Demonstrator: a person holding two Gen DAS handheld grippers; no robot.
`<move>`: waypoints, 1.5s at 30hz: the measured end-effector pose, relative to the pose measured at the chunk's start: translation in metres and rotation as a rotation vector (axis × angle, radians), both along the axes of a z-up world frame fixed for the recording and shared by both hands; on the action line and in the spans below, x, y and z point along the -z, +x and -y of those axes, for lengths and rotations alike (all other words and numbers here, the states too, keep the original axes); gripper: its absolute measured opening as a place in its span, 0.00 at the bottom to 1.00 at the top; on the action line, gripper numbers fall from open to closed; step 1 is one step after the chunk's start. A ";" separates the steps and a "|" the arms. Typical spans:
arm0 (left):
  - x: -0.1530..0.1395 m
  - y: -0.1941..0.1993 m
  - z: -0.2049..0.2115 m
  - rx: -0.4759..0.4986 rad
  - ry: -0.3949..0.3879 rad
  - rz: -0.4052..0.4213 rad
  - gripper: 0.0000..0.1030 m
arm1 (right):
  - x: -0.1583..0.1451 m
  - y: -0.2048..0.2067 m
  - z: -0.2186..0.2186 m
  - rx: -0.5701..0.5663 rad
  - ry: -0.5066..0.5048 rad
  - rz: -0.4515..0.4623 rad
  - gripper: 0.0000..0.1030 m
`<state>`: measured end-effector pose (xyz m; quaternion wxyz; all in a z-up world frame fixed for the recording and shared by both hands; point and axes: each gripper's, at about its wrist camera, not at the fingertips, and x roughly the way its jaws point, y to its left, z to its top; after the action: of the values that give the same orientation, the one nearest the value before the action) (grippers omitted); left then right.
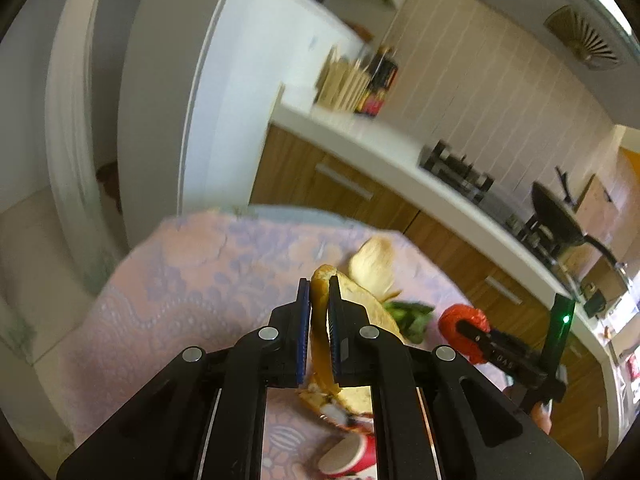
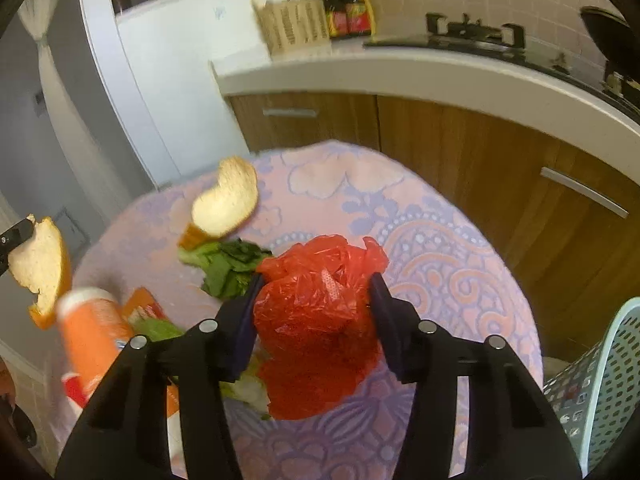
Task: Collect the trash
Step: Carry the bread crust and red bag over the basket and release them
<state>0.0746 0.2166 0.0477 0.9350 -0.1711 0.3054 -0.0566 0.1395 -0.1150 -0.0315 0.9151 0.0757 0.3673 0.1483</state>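
Note:
My left gripper is shut on a slice of bread, pinching its crust above the table; the same slice shows at the left edge of the right wrist view. My right gripper is shut on a crumpled red plastic bag over the pink patterned tablecloth; the bag also shows in the left wrist view. Another bread slice, green leaves and an orange-and-white paper cup lie on the table.
A light blue perforated basket stands at the right beside the table. Wooden kitchen cabinets with a white countertop and a stove run behind the table. A white fridge stands at the back left.

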 end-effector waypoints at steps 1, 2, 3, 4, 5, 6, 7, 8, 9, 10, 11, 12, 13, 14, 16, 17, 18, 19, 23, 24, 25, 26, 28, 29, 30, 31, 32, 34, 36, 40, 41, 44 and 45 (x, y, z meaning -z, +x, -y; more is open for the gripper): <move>-0.007 -0.003 0.002 0.000 0.003 0.017 0.07 | -0.006 -0.005 0.003 0.004 0.006 0.018 0.46; -0.015 -0.008 0.006 0.003 0.009 0.038 0.07 | -0.012 -0.010 0.006 0.010 0.005 0.035 0.46; -0.022 -0.011 0.011 0.008 0.014 0.055 0.07 | -0.020 -0.017 0.010 0.019 0.001 0.059 0.46; -0.029 -0.015 0.018 0.018 0.018 0.072 0.06 | -0.025 -0.021 0.012 0.023 0.001 0.073 0.46; -0.034 -0.017 0.024 0.027 0.020 0.083 0.06 | -0.033 -0.030 0.019 0.030 0.002 0.098 0.46; -0.039 -0.018 0.030 0.038 0.024 0.094 0.06 | -0.039 -0.036 0.025 0.037 0.005 0.113 0.46; -0.043 -0.020 0.038 0.051 0.029 0.104 0.06 | -0.044 -0.044 0.034 0.049 0.011 0.128 0.46; -0.048 -0.021 0.049 0.070 0.035 0.113 0.06 | -0.048 -0.049 0.042 0.059 0.015 0.137 0.46; -0.052 -0.022 0.059 0.087 0.041 0.119 0.07 | -0.051 -0.056 0.052 0.071 0.022 0.146 0.46; -0.056 -0.022 0.075 0.110 0.049 0.125 0.07 | -0.054 -0.064 0.064 0.086 0.030 0.153 0.46; -0.057 -0.022 0.084 0.127 0.053 0.128 0.07 | -0.056 -0.069 0.074 0.101 0.032 0.159 0.46; -0.059 -0.022 0.097 0.148 0.059 0.130 0.07 | -0.058 -0.077 0.087 0.126 0.030 0.166 0.46; -0.062 -0.022 0.118 0.180 0.068 0.134 0.06 | -0.058 -0.087 0.102 0.156 0.025 0.173 0.46; -0.062 -0.022 0.130 0.201 0.071 0.135 0.06 | -0.059 -0.093 0.115 0.180 0.021 0.176 0.46; -0.062 -0.019 0.169 0.266 0.084 0.133 0.06 | -0.056 -0.106 0.142 0.234 0.016 0.176 0.46; -0.060 -0.019 0.186 0.291 0.092 0.131 0.06 | -0.052 -0.114 0.163 0.270 0.025 0.162 0.46; -0.059 -0.018 0.203 0.317 0.100 0.129 0.07 | -0.048 -0.120 0.183 0.294 0.061 0.139 0.46; -0.058 -0.017 0.230 0.354 0.112 0.124 0.06 | -0.041 -0.125 0.207 0.311 0.129 0.107 0.46; -0.047 -0.013 0.306 0.462 0.132 0.104 0.07 | -0.016 -0.145 0.272 0.448 0.127 0.040 0.46; -0.044 -0.012 0.327 0.491 0.134 0.097 0.07 | -0.009 -0.150 0.288 0.485 0.108 0.015 0.47; -0.042 -0.012 0.341 0.509 0.137 0.093 0.07 | -0.001 -0.153 0.303 0.512 0.103 -0.011 0.47; -0.037 -0.010 0.362 0.532 0.143 0.086 0.07 | 0.004 -0.155 0.312 0.528 0.104 -0.027 0.47; -0.028 -0.006 0.397 0.567 0.157 0.066 0.07 | 0.018 -0.161 0.338 0.566 0.106 -0.064 0.47; -0.020 -0.003 0.417 0.586 0.168 0.053 0.07 | 0.024 -0.162 0.344 0.579 0.105 -0.075 0.47; -0.013 0.000 0.435 0.601 0.181 0.042 0.07 | 0.031 -0.163 0.355 0.593 0.109 -0.092 0.47; -0.006 0.001 0.450 0.613 0.193 0.032 0.07 | 0.038 -0.162 0.365 0.602 0.117 -0.111 0.47; 0.004 0.004 0.468 0.624 0.209 0.018 0.07 | 0.045 -0.162 0.373 0.608 0.123 -0.127 0.47; 0.023 0.009 0.501 0.642 0.238 -0.007 0.07 | 0.056 -0.163 0.382 0.610 0.127 -0.161 0.49; 0.038 0.013 0.521 0.646 0.261 -0.026 0.07 | 0.064 -0.162 0.386 0.608 0.134 -0.184 0.54; 0.062 0.025 0.551 0.648 0.278 -0.057 0.07 | 0.075 -0.161 0.393 0.593 0.148 -0.204 0.59; 0.066 0.027 0.555 0.651 0.279 -0.064 0.07 | 0.076 -0.162 0.395 0.594 0.148 -0.205 0.61; 0.076 0.027 0.570 0.659 0.300 -0.068 0.07 | 0.075 -0.168 0.399 0.594 0.161 -0.191 0.64; 0.079 0.027 0.574 0.660 0.306 -0.071 0.07 | 0.073 -0.172 0.402 0.598 0.162 -0.187 0.65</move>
<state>0.1015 -0.3578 -0.0312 0.8700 0.0767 0.3813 -0.3030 -0.0327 -0.5173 -0.1047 0.8716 0.2659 0.3981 -0.1059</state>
